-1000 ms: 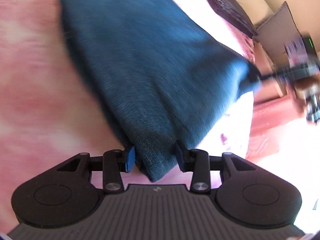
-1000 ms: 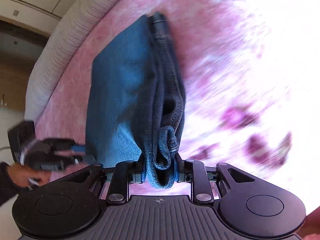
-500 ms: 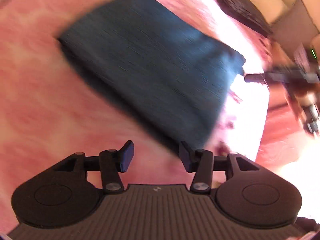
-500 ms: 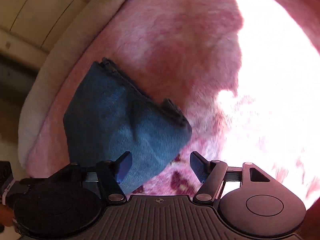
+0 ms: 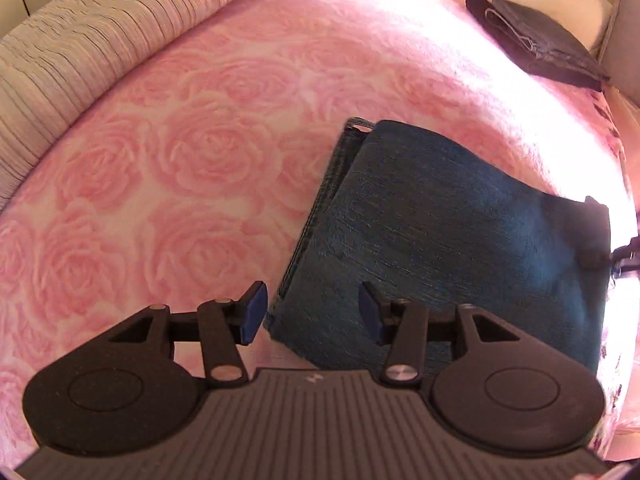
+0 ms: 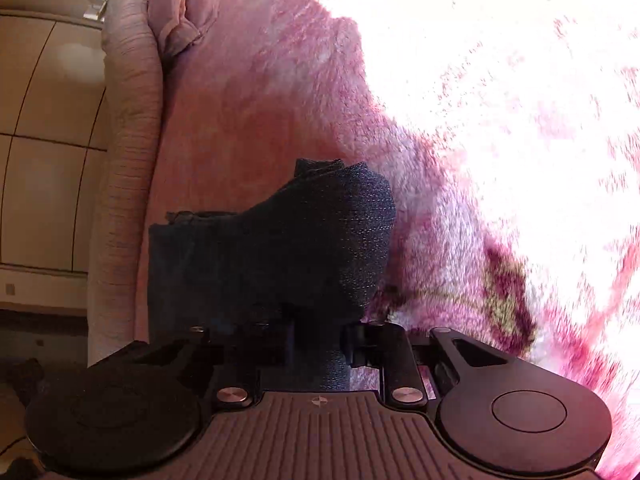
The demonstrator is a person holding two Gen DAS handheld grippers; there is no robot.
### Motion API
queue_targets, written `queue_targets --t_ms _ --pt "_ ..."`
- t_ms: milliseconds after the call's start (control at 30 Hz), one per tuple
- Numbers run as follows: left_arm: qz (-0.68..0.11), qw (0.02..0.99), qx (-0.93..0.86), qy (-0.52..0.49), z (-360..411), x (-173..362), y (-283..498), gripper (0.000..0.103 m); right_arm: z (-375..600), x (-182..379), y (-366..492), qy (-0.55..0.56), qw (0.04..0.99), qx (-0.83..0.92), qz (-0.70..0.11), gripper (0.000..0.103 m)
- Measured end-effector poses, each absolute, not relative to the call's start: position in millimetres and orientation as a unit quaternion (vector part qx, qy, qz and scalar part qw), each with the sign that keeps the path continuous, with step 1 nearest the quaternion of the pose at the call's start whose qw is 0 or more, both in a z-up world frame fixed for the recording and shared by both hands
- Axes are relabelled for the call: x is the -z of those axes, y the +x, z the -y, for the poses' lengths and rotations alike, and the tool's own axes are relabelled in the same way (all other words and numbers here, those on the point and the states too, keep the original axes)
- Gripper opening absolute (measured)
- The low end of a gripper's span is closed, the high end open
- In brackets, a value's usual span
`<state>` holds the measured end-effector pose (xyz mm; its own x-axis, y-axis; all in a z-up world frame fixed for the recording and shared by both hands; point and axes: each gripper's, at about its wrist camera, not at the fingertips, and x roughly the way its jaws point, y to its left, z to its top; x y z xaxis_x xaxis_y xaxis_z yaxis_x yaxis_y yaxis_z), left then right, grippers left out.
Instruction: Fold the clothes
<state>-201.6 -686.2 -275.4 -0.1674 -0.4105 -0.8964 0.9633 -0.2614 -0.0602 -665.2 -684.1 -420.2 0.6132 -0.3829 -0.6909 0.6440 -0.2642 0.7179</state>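
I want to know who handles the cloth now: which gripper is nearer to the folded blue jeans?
Right. The right gripper is shut on the folded blue jeans; the left gripper hovers open over their near corner.

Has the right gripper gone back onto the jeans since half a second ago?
Yes. The right gripper, open and clear half a second ago, is now shut on the folded jeans lying on the pink blanket; the left gripper stays open.

Folded jeans (image 5: 460, 240) lie on the bed (image 5: 180, 160); second garment (image 5: 536, 40) behind them, pillow (image 5: 100, 32) apparently at far left.
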Motion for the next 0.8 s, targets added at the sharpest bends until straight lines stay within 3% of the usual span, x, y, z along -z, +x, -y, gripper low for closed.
queue_targets --t_ms 333,367,500,567,633,700,800 --pt "-0.334 0.463 0.711 0.411 664.8 286.7 -256.3 0.045 728.8 365.3 -690.7 0.518 0.673 0.470 -0.239 0.015" --pt "-0.327 0.464 0.711 0.416 662.0 285.5 -260.6 0.045 731.5 360.5 -692.1 0.501 0.677 0.475 -0.253 0.017" --pt "-0.234 0.474 0.707 0.469 647.7 272.6 -283.2 0.041 742.1 341.2 -697.8 0.432 0.690 0.492 -0.308 0.042" --pt "-0.174 0.455 0.716 0.500 638.7 267.3 -298.3 0.034 744.8 332.0 -699.3 0.398 0.695 0.497 -0.333 0.042" --pt "-0.153 0.417 0.729 0.521 635.5 270.5 -309.3 0.034 709.9 329.2 -681.9 0.389 0.719 0.470 -0.333 0.042" --pt "-0.138 0.383 0.734 0.543 633.9 279.1 -318.1 0.028 674.9 326.5 -664.5 0.379 0.741 0.443 -0.333 0.042" --pt "-0.145 0.360 0.731 0.561 639.6 301.8 -318.6 0.027 623.4 323.8 -638.2 0.364 0.771 0.401 -0.335 0.042"
